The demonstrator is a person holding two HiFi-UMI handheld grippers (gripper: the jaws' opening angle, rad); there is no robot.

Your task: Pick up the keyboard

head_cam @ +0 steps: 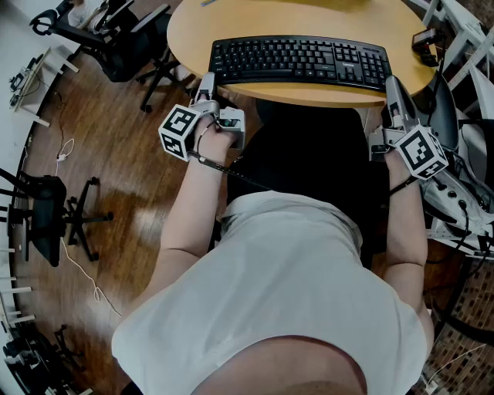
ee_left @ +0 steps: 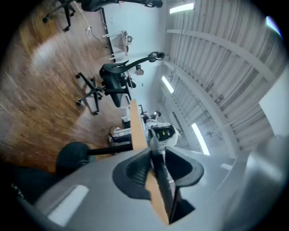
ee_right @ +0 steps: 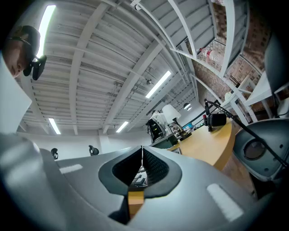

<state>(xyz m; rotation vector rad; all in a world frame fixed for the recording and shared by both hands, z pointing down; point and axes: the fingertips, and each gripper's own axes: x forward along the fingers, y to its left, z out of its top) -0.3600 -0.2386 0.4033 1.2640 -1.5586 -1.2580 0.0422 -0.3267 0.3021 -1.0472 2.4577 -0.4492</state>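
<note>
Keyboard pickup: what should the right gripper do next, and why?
Probably open the right gripper. Its jaws are shut with nothing between them, and its tips sit at the keyboard's right front corner, so it cannot grip that end yet.

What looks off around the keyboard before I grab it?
Nothing stands out. The keyboard lies flat on the table, close to its near edge, keys up, no visible damage. The right gripper is shut and empty near its right end.

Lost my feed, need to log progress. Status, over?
Right tongs shut, empty. Left tongs beside black keyboard, grip unclear. Keyboard flat on round wooden table. Nothing blocking.
</note>
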